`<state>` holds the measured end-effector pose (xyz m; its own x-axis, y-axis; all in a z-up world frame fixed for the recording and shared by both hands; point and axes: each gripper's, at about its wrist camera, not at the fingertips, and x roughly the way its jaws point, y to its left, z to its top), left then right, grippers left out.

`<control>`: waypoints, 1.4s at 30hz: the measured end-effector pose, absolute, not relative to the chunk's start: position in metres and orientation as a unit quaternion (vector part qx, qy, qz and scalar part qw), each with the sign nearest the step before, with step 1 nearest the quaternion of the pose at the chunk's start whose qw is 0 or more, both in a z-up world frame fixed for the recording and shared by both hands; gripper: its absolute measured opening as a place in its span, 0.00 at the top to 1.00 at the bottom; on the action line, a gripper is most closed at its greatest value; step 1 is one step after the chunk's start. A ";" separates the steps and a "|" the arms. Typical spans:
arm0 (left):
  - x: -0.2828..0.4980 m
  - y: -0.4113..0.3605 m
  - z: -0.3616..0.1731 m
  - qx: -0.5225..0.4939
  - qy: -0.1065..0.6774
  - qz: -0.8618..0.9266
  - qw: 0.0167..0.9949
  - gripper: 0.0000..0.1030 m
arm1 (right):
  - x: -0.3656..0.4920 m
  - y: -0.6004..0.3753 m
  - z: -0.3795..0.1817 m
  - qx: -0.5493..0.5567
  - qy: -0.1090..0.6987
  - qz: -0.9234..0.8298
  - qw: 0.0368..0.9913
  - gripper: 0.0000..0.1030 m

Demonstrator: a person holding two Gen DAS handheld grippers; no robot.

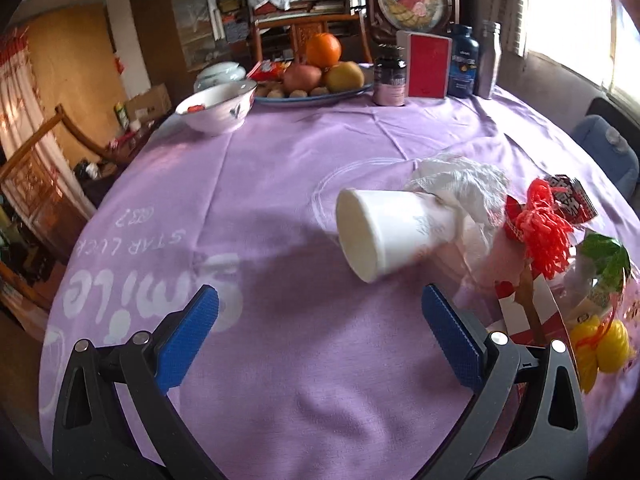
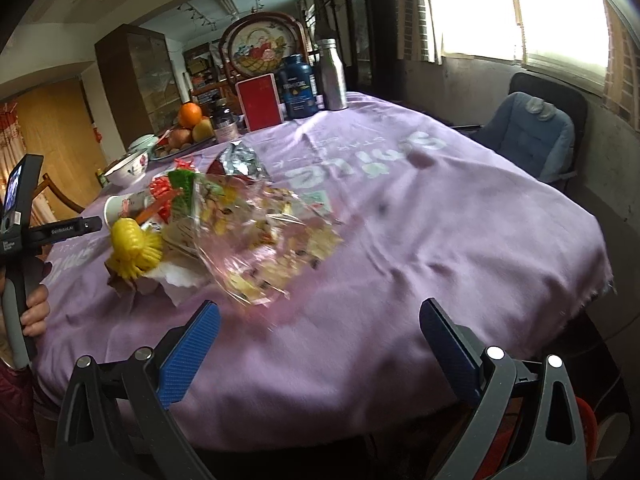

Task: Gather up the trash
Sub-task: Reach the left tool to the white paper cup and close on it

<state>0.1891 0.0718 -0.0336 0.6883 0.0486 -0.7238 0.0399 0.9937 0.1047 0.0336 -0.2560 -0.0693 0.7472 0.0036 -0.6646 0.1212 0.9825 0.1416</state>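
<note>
A white paper cup (image 1: 384, 232) lies on its side on the purple tablecloth (image 1: 280, 360), its base toward me. Crumpled white tissue (image 1: 460, 180) sits just behind it. To its right is a pile of trash: red netting (image 1: 540, 228), green wrapper (image 1: 604, 260), yellow netting (image 1: 604, 344). My left gripper (image 1: 320, 336) is open, just short of the cup. In the right wrist view the same pile shows with the cup (image 2: 118, 206), yellow netting (image 2: 134, 248), a clear printed plastic bag (image 2: 272, 240) and a foil wrapper (image 2: 240, 162). My right gripper (image 2: 320, 344) is open over bare cloth near the table edge.
At the table's far side stand a patterned bowl (image 1: 218, 108), a fruit plate (image 1: 316, 74), a red box (image 1: 428, 65), dark bottles (image 1: 463, 62) and a metal flask (image 1: 490, 60). A blue-cushioned chair (image 2: 532, 136) stands by the window. A hand (image 2: 34, 312) holds the left gripper's handle.
</note>
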 end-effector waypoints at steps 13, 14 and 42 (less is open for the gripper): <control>0.221 0.022 -0.041 0.132 0.391 -0.052 0.909 0.05 | 0.044 -0.241 -0.069 0.072 0.362 -0.021 0.929 0.05; 0.226 0.016 -0.043 0.141 0.390 -0.043 0.909 0.05 | 0.046 -0.240 -0.070 0.072 0.365 -0.020 0.928 0.05; 0.277 0.027 -0.070 0.182 0.398 0.026 0.899 0.05 | 0.045 -0.237 -0.065 0.069 0.360 -0.026 0.930 0.05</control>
<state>0.2773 0.0266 -0.0704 0.6817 0.1912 -0.7062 0.0990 0.9323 0.3480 0.0449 -0.2371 -0.0653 0.7389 0.0008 -0.6738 0.0988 0.9890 0.1096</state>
